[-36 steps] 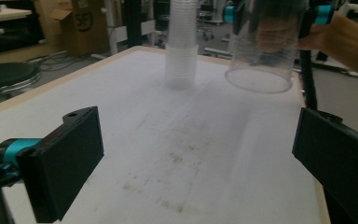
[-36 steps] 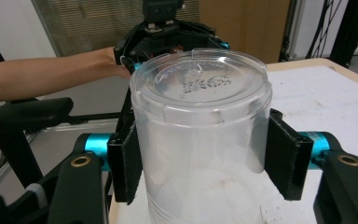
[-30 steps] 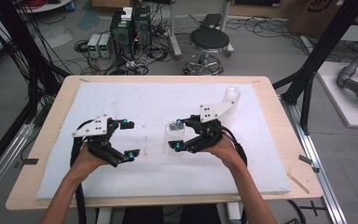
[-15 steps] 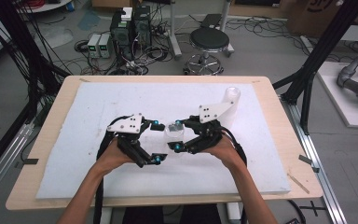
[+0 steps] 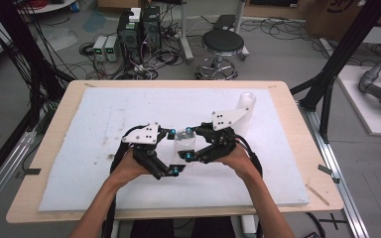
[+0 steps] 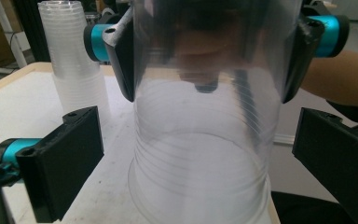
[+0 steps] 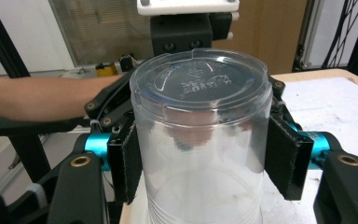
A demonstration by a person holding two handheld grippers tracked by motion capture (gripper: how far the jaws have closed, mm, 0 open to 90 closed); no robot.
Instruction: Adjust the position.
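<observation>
- Left gripper [image 5: 172,151]: jaws spread wide, one on either side of the cup, neither touching it.
- Clear plastic cup [image 5: 183,144]: stands upside down on the white foam mat [image 5: 79,148], at centre between both grippers. Transparent, ribbed wall; embossed lettering on the upturned base, unreadable.
- Right gripper [image 5: 188,144]: pads clamped on opposite sides of the cup's wall.
- Stack of clear cups [image 5: 244,111]: upright, far right of mat, well apart.

Both forearms enter from six o'clock, converging near table centre. The right gripper [image 5: 187,144] has its jaws clamped on a clear plastic cup [image 5: 183,142]; the left gripper [image 5: 174,151] faces it at three o'clock, jaws spread wide.
</observation>
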